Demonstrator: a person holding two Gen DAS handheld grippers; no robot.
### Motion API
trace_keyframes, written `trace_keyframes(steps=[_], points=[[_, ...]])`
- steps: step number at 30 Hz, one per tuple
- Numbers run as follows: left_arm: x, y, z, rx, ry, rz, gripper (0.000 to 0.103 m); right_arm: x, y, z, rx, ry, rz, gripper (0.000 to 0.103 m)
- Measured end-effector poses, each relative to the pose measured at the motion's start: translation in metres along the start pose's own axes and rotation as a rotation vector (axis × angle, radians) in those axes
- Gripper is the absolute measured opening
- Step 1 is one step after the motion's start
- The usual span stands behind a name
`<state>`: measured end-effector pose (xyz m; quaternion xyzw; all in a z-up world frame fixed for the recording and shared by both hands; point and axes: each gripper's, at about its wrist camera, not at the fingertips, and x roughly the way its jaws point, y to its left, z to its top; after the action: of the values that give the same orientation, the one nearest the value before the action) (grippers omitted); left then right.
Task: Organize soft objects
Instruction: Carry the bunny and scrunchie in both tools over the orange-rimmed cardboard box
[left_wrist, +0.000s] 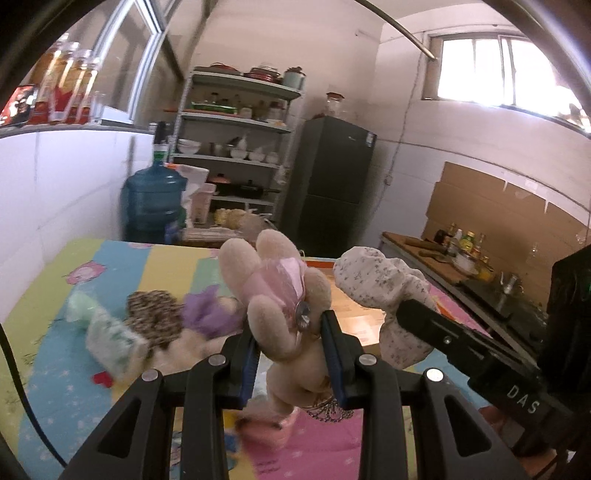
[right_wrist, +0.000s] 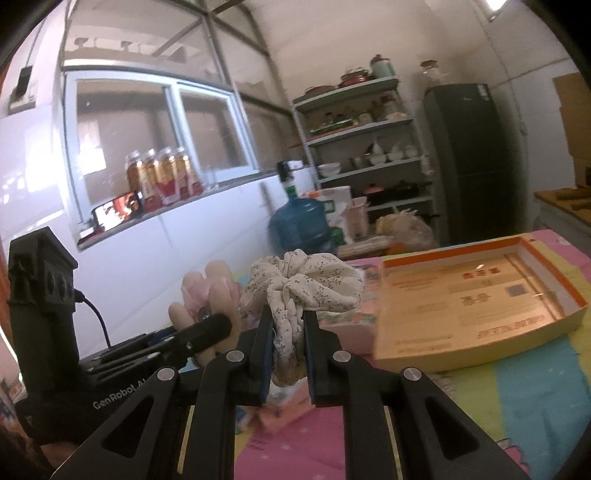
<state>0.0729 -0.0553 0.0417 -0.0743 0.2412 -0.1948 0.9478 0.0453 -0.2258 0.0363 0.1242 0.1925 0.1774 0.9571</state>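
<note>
Left wrist view
Left gripper: clamped on plush bunny, held above the mat.
Grip risk: jaws pinch soft limbs only; toy may sag and slip out.
Ahead-left: plush pile on mat.

Right wrist view
Right gripper: clamped on floral scrunchie, lifted.
Ahead-right: orange-rimmed box lid, near.
Collision risk: grippers just beside each other; loads could snag.

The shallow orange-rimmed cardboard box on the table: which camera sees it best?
The right wrist view: the shallow orange-rimmed cardboard box lies open with its whole printed floor in sight. In the left wrist view only a sliver shows behind the beige plush toy and floral fabric scrunchie.
</note>
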Motion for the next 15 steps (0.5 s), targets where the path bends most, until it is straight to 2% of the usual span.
trace_keyframes(steps=[15], points=[[0.078, -0.066, 0.017, 0.025, 0.074, -0.106, 0.033, -0.020, -0.093, 0.019, 0.070, -0.080, -0.143, 0.015]])
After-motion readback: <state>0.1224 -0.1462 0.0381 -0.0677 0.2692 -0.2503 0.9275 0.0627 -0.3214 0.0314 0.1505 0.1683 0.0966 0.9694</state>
